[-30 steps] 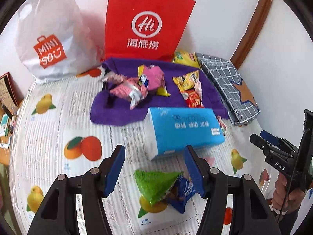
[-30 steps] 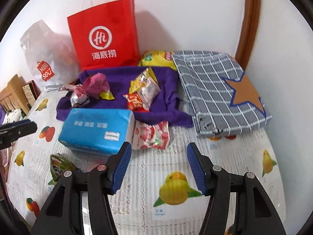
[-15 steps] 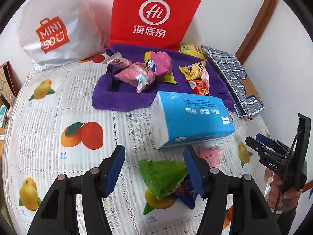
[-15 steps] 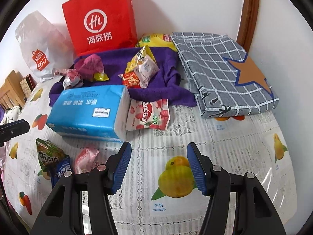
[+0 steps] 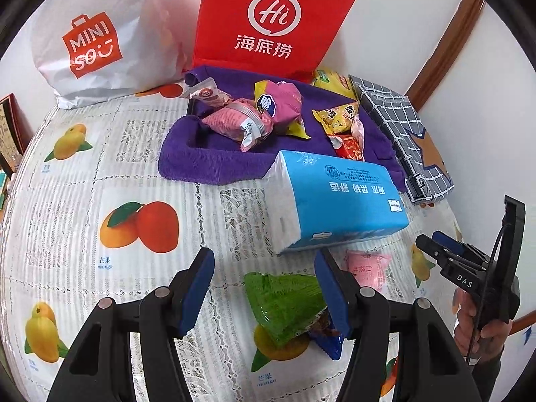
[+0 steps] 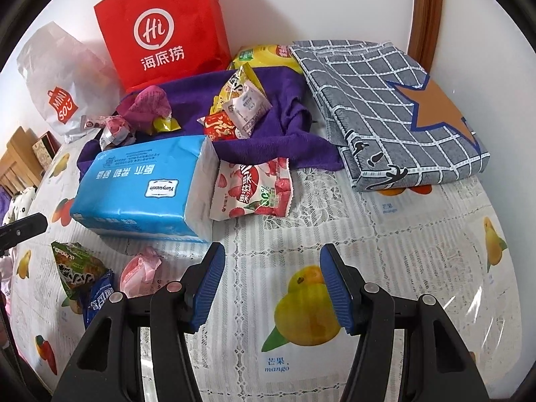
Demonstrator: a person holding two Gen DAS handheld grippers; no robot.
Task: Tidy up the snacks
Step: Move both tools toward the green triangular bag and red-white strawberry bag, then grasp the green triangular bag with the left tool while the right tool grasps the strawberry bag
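Both grippers have sunk toward the fruit-printed lace tablecloth (image 6: 385,234), so the snacks now loom larger than a second ago.

Beyond both sets of jaws, the red paper carrier bag (image 5: 271,20) and white plastic shopping bag (image 5: 97,33) stand against the wall, with a purple towel (image 5: 214,157) in front of them carrying pink, yellow and red snack packets. Closer in lies the blue plastic-wrapped tissue pack (image 5: 338,204), just past the jaw tips in both views.

The left gripper (image 5: 264,288) stands half open, holding nothing, its jaws straddling the green triangular foil snack (image 5: 284,305), which lies on a small blue packet (image 5: 328,345) near the right-hand pad. The right gripper (image 6: 271,284) is likewise half open and empty, over bare cloth with only a printed mango between its jaws.

In my judgement, closing the left jaws could catch the blue packet along with the green one, or crush the puffed foil.

Only the right wrist view shows the red-and-white fruit snack pouch (image 6: 251,191) beside the tissue pack; only the left shows the person's hand (image 5: 482,325) holding the other tool.
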